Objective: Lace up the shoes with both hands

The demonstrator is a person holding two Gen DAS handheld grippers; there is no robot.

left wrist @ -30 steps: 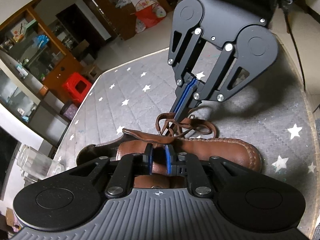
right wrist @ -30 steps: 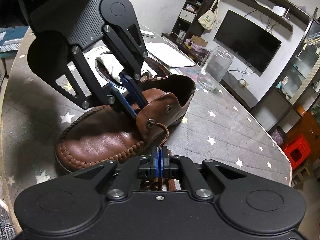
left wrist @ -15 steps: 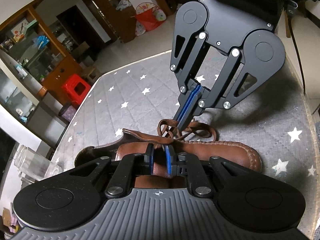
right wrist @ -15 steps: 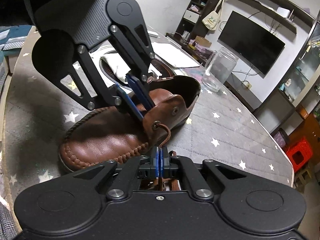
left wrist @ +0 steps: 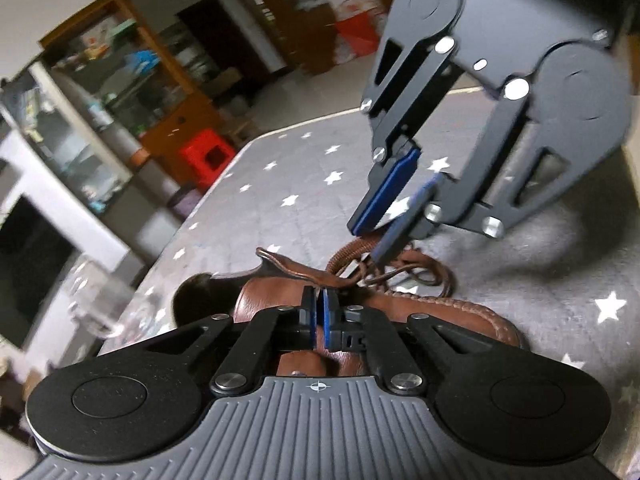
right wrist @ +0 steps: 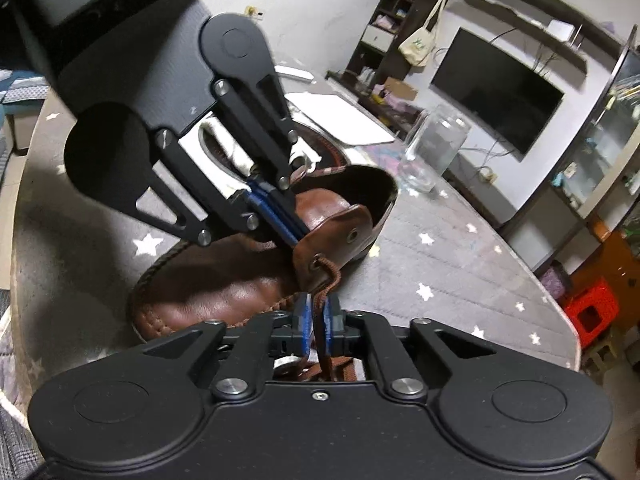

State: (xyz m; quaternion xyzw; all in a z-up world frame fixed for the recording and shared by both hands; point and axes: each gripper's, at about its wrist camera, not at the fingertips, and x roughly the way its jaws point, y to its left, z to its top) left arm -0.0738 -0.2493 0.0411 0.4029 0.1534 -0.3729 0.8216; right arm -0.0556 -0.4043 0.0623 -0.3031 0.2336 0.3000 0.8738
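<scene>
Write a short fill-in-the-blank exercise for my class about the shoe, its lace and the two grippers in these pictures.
1. The brown leather shoe rests on a grey cloth patterned with white ____.
2. The brown lace comes out of a metal ____ in the shoe's side flap.
3. The left gripper is shut on the shoe's ____.
4. The clear glass jar stands ____ the shoe's heel.

Missing words: stars; eyelet; flap; beyond
</scene>
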